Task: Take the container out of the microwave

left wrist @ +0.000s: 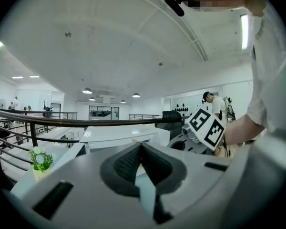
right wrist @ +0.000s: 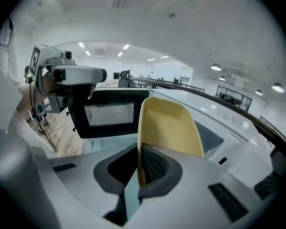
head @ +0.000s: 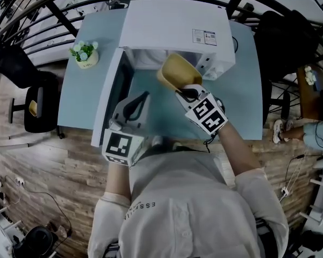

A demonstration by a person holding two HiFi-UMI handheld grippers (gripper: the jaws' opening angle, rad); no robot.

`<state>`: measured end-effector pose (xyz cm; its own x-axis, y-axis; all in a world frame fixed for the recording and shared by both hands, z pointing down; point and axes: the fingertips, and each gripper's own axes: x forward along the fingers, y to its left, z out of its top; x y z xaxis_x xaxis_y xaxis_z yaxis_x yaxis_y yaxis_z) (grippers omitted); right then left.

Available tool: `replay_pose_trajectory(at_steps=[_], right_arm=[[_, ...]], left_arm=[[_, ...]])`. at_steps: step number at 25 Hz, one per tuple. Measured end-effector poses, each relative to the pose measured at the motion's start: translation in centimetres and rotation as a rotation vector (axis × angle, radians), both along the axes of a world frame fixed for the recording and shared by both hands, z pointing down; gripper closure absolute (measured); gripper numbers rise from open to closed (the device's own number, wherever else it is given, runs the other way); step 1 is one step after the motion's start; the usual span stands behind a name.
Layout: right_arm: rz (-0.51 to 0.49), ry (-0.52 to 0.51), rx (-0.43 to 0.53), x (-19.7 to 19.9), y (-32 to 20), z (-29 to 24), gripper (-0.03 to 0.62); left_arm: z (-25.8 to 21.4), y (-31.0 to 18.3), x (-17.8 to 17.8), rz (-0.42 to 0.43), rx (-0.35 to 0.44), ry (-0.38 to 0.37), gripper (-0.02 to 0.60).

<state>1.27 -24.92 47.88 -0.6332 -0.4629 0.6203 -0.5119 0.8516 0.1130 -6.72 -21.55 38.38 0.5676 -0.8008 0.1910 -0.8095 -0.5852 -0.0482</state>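
Now, in the head view, the right gripper (head: 185,92) is clamped on the near wall of the yellow container (head: 177,71). The container tilts just ahead of it at the mouth of the microwave (head: 172,26). That forearm reaches forward, with the gripper angled down. The left gripper (head: 134,107) is farther off, beside the open door (head: 112,90).

In the left gripper view, the jaws are pressed together on nothing.

In the right gripper view, the container's wall is pinched between the pads and its length runs away from the jaws.

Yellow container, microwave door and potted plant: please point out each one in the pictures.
yellow container (head: 177,71), head view, the middle of its broad yellow surface.
microwave door (head: 120,85), head view, its dark window.
potted plant (head: 84,51), head view, its leaves and flowers.
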Motion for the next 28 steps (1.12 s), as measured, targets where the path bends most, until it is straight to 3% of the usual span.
replay_pose_trajectory(at_steps=[12, 22, 28], right_arm=[[0.198, -0.219, 0.254, 3.8, 2.1, -8.1, 0.568], [0.328, -0.396, 0.352, 6.3, 3.5, -12.6, 0.571], [0.384, -0.434, 0.472, 7.9, 3.0, -14.8, 0.572]], left_arm=[[-2.3, 1.9, 1.8, 0.019, 0.066, 0.005, 0.588], [-4.9, 1.3, 2.2, 0.018, 0.126, 0.022, 0.588], [-5.7, 0.5, 2.4, 0.018, 0.151, 0.02, 0.588]])
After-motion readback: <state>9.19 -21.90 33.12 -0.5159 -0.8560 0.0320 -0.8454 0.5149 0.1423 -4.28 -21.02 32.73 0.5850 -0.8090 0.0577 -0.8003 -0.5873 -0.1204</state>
